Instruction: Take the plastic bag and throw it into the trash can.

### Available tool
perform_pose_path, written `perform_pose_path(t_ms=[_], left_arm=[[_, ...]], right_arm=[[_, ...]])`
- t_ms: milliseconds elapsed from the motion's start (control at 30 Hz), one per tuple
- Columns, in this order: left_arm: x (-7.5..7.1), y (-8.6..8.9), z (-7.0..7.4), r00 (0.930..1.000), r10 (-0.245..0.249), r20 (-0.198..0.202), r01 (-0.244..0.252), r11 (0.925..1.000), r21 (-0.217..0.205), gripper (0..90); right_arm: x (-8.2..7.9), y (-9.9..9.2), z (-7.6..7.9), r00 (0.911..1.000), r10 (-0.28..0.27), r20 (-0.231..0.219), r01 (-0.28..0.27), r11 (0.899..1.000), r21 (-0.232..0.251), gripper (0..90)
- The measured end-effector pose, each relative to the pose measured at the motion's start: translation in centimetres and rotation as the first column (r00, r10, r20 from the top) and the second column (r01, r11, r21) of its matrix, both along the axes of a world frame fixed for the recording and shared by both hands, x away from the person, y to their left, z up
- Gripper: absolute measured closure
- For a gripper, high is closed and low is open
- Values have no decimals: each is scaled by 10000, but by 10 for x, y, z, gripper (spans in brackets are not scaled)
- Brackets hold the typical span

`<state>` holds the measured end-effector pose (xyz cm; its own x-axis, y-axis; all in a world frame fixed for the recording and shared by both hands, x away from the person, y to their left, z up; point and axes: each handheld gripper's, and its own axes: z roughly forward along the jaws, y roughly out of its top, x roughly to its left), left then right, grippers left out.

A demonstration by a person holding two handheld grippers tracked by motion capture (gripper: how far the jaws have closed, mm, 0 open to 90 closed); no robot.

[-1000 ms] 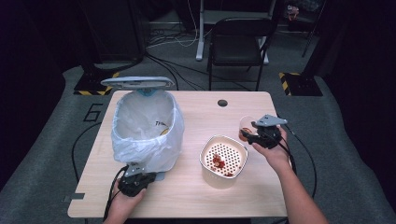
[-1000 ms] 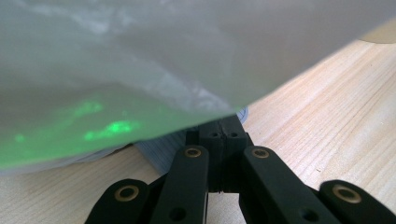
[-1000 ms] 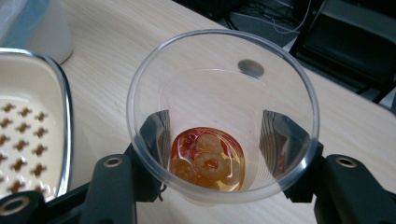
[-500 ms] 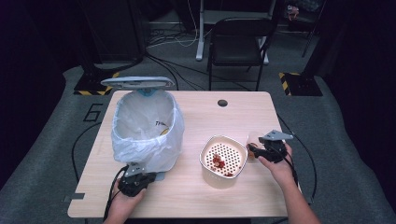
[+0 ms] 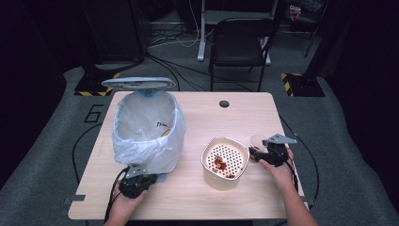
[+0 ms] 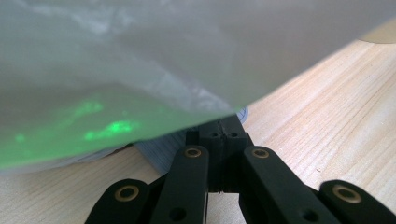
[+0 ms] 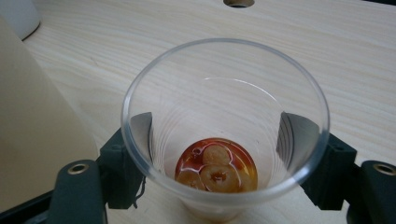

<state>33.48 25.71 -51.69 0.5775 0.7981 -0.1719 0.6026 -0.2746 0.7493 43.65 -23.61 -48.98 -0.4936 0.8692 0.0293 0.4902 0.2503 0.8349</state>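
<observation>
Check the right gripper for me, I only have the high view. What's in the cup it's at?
Observer: In the right gripper view, the clear cup holds a little red-brown liquid with pale round slices at the bottom.
Operator: Jaws gripping it?
Observer: The right gripper has a jaw on either side of the cup, and they have just been opening. I cannot tell whether the pads press on it.
Operator: Left gripper?
Observer: The left gripper is shut, with its tips at a grey-blue base under the bag.
</observation>
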Motion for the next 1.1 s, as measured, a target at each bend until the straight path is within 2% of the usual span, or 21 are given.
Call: perform_pose_path(t_ms=[167,333,567,633,700,767,800,833,900,933,1100], left_arm=[[0,0,-1,10000,-4,43,5,10000,-72,900],[0,0,-1,10000,-6,37,6,10000,-74,900],[0,1,0,10000,-62,-74,61,9999,-110,900],[0,0,-1,10000,65,16,-65,9999,-134,900],[1,1,0,10000,-24,-39,24,10000,-79,900],[1,1,-1,10000,23,-36,-24,9997,-236,900],[1,2,0,10000,-23,-65,23,10000,-74,900],[0,1,0,10000,54,-54,-54,9999,-105,900],[0,1,0,10000,61,-47,-61,9999,-121,900],[1,1,-1,9999,-26,-112,23,9997,-254,900],[0,1,-1,10000,24,15,-24,9999,-129,900]], right_arm=[[2,3,-2,9999,-132,64,131,9999,112,253],[2,7,-2,9994,-271,229,270,9996,26,347],[1,7,3,9995,-47,309,50,9999,-103,386],[-1,8,12,9985,233,497,-217,9992,-335,396],[-1,9,21,9968,412,688,-380,9982,-465,397],[-1,9,26,9952,569,793,-523,9969,-586,397],[-2,10,35,9937,675,891,-619,9960,-637,399],[-2,11,38,9922,802,956,-729,9943,-778,399],[-2,12,42,9911,837,1035,-747,9933,-878,400],[-1,14,47,9881,990,1176,-860,9901,-1106,402],[2,18,60,9847,1168,1292,-1001,9866,-1287,405]])
